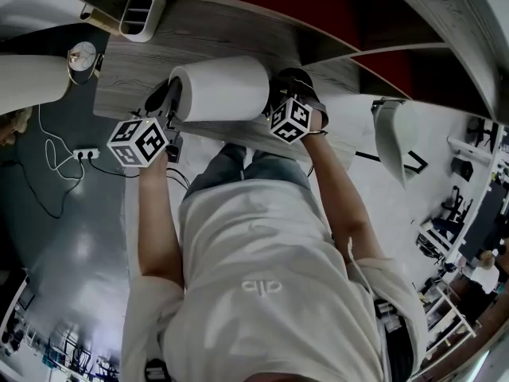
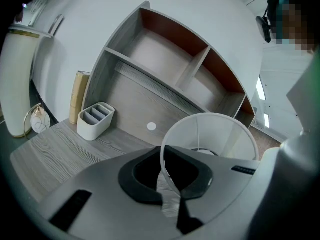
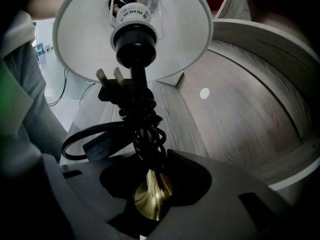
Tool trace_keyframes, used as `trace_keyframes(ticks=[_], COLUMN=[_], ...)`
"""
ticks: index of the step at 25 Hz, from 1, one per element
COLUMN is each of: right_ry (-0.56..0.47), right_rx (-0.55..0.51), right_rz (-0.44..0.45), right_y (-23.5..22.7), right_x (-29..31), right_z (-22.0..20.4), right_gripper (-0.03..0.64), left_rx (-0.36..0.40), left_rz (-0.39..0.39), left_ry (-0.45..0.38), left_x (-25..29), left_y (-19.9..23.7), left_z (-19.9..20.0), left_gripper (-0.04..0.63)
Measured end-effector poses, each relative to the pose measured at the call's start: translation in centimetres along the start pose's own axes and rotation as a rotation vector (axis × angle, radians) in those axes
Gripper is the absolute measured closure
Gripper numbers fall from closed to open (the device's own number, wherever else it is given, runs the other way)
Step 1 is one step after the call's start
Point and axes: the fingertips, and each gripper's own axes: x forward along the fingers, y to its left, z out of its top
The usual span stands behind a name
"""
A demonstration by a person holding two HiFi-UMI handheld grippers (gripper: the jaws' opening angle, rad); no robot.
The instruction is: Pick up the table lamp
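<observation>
The head view looks steeply down from above; both gripper views face the surface (image 2: 50, 149) closely, sharing the table lamp (image 2: 225, 134).

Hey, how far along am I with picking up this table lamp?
Done: both grippers are at the table lamp. In hand: the left gripper is shut on the lampshade rim; the right gripper has the brass stem between its jaws, apparently pressing it. Left: the lamp lies sideways over the desk, and whether it is fully clear isn't visible, so lift it away.
</observation>
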Motion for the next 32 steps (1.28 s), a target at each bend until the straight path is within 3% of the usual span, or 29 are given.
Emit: trace_keyframes(ticks=[6, 14, 32], right_ry=[0.013, 0.090, 0.286], right_rx=[-0.023, -0.054, 0.006], right_rz=[-0.014, -0.034, -0.187], right_y=[-0.8, -2.6, -8.4], right_x=[-1.8, -6.0, -18.4], right_z=[-0.5, -3.4, -15.6], right_gripper=[0.457, 0.459, 0.460], left_rx=[-0.044, -0.110, -0.129], left_rz=[-0.014, -0.108, -0.387], left_ry=[-0.008, -0.014, 0.034], left_x=[0.1, 1.9, 10.4], left_y=[-0.2, -2.7, -16.9], left_z=[-0.4, -1.0, -1.8], left_gripper=[0.561, 0.561, 0.561])
